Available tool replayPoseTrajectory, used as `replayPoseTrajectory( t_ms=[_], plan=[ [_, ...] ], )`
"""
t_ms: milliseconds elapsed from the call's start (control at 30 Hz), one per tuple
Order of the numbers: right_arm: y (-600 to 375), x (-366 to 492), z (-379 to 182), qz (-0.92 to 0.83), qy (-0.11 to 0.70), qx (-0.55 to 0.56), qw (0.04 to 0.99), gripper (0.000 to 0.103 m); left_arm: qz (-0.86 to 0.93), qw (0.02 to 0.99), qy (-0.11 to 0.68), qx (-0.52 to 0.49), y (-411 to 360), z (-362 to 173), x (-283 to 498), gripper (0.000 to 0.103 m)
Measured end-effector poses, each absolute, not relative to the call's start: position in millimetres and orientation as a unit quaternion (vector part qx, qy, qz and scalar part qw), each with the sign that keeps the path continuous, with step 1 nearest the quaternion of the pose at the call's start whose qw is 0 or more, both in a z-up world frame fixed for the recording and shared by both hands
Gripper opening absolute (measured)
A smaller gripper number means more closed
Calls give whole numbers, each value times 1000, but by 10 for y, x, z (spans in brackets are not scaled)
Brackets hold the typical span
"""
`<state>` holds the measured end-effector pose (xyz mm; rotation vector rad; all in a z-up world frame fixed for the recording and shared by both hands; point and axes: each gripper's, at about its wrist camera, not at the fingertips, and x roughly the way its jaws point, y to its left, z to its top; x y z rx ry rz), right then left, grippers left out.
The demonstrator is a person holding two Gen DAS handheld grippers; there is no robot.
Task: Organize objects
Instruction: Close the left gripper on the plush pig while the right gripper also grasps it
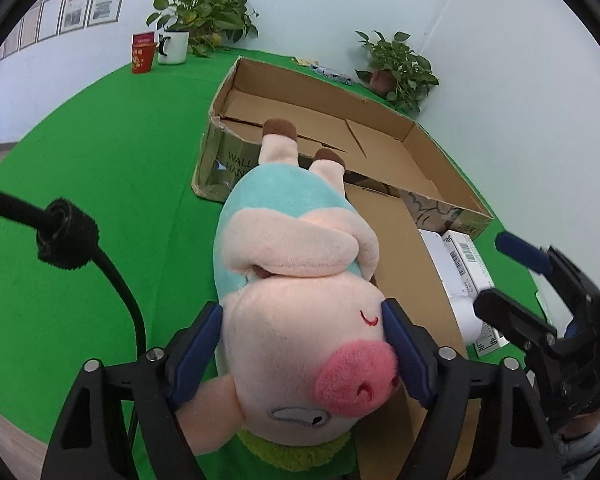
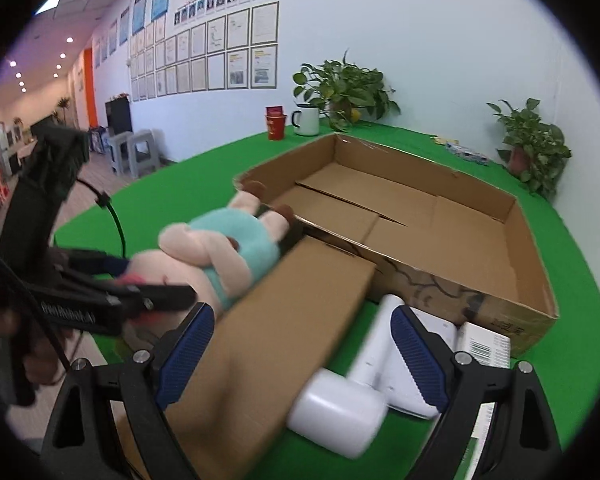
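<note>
Over the green tabletop [image 1: 100, 168], your left gripper [image 1: 304, 354] pinched the plush pig [image 1: 296, 280] by the head, one blue pad on each cheek. The pig's long axis ran away from your hand: pink snout nearest the camera, teal body in the middle, brown-tipped feet pointing toward the near left corner of the large cardboard box [image 1: 340, 132]. From the right wrist view the pig [image 2: 220, 256] lay tilted, head low in the left gripper [image 2: 132, 284], feet raised toward that same corner.

Further right, the large cardboard box [image 2: 420, 216] sat open on the table, and only its own folded bottom flaps showed inside. A smaller closed carton [image 2: 284, 328] lay lengthwise just in front of it, its far end touching the big box's near wall, with the pig's body beside its left edge.

At the right, your right gripper [image 2: 300, 352] stood spread wide and held nothing, its left pad over the closed carton and its right pad above a white T-shaped device [image 2: 352, 392] lying on the cloth. A white barcoded packet [image 2: 486, 346] rested just beyond that device, against the big box's front wall.
</note>
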<state>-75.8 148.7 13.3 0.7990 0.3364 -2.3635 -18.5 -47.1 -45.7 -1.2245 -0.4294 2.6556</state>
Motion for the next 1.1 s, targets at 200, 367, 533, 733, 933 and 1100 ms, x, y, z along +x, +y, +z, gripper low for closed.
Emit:
replayPoseTrajectory(
  t_ms=[200, 367, 533, 733, 933, 1100],
  plan=[
    [1194, -744, 194, -885, 142, 297, 329, 90, 897, 92, -152, -405, -550, -457, -63, 61],
    [1079, -844, 196, -858, 88, 337, 378, 90, 892, 88, -158, -414, -644, -395, 84, 58],
    [1019, -972, 132, -817, 16, 392, 423, 90, 888, 87, -166, -419, -734, -401, 268, 57],
    [791, -1067, 8, -752, -28, 467, 464, 90, 886, 81, -189, -417, -837, -427, 360, 57],
    [638, -1107, -53, -753, -20, 497, 431, 90, 886, 80, -191, -414, -851, -438, 398, 57],
    [471, -1035, -87, -755, 4, 509, 413, 89, 882, 78, -196, -421, -889, -428, 401, 57]
  ],
)
